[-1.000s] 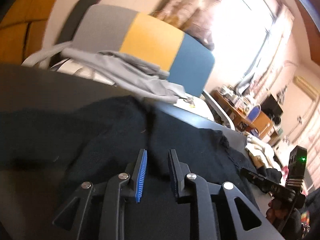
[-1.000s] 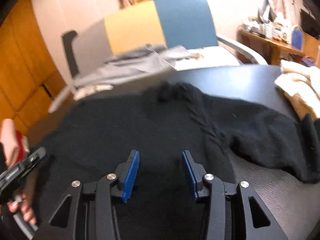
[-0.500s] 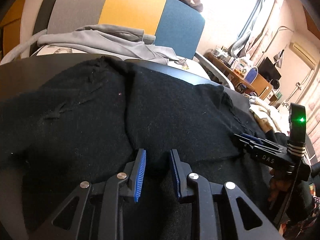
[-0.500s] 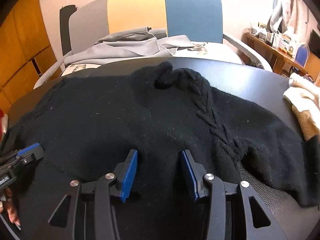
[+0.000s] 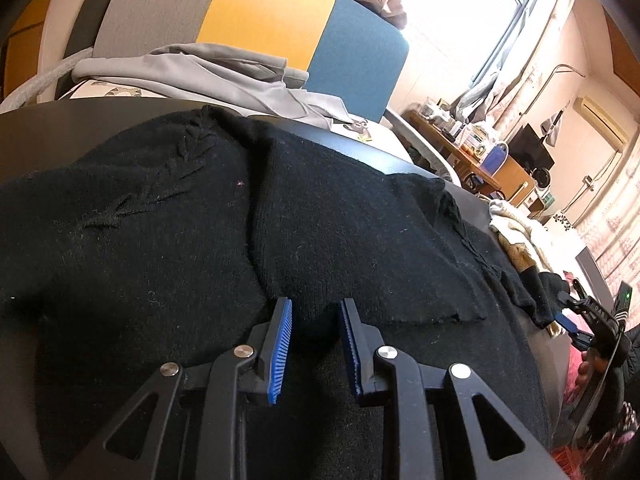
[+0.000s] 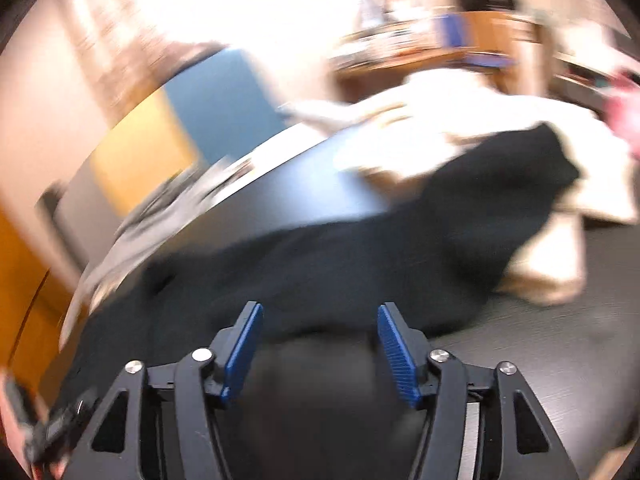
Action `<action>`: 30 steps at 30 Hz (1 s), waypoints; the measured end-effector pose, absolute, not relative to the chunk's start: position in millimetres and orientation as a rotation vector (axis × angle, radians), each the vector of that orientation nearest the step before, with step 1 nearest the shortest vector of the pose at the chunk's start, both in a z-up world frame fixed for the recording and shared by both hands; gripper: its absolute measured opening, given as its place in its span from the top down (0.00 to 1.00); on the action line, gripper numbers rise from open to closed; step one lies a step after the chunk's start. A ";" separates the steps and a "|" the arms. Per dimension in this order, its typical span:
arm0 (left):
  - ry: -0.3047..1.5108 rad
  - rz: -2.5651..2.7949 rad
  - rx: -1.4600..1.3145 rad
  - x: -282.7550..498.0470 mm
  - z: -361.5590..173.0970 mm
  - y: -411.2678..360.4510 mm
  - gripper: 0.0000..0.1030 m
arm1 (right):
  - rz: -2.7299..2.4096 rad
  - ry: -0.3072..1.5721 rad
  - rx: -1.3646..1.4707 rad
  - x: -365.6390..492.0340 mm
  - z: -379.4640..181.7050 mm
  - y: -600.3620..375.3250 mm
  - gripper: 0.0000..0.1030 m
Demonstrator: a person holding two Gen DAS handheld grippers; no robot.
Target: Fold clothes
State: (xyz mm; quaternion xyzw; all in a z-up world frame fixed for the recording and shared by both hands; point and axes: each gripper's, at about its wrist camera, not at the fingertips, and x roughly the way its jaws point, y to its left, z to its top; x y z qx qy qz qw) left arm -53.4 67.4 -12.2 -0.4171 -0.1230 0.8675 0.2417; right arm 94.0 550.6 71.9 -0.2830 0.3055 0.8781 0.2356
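A black knit sweater [image 5: 200, 240] lies spread over the dark table [image 5: 360, 148], with one layer folded across its middle. My left gripper [image 5: 316, 312] sits low at the near hem, and its blue pads [image 5: 280, 340] press a bunched fold of the black fabric between them. The right wrist view is blurred by motion. There my right gripper [image 6: 320, 312] has its jaws opening, with nothing pinched between them. It hovers just short of the sweater's sleeve [image 6: 400, 260], which runs to the right. The right gripper [image 5: 576, 320] also shows at the table's right edge.
A chair [image 5: 260, 20] with a grey, yellow and blue back stands behind the table, and a grey garment [image 5: 200, 72] is draped on it. Cream clothes [image 6: 460, 128] are heaped at the table's right end, partly under the sleeve. A cluttered wooden desk [image 5: 480, 152] stands farther back.
My right gripper swung right from the sweater's body toward the sleeve, rolled, and its jaws widened. My left gripper sank toward the hem, and the sweater now lies flatter.
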 end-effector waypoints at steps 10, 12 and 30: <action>-0.336 2.373 -1.139 -52.6 -12.4 68.6 0.77 | 2.200 0.931 -0.637 140.6 71.3 643.8 0.34; -0.335 2.376 -1.139 -52.6 -12.2 68.6 0.77 | 2.190 0.975 -0.650 141.7 64.7 654.9 0.34; -0.348 2.366 -1.139 -54.1 -13.2 65.7 0.77 | 2.290 0.920 -0.581 151.0 89.5 644.0 0.93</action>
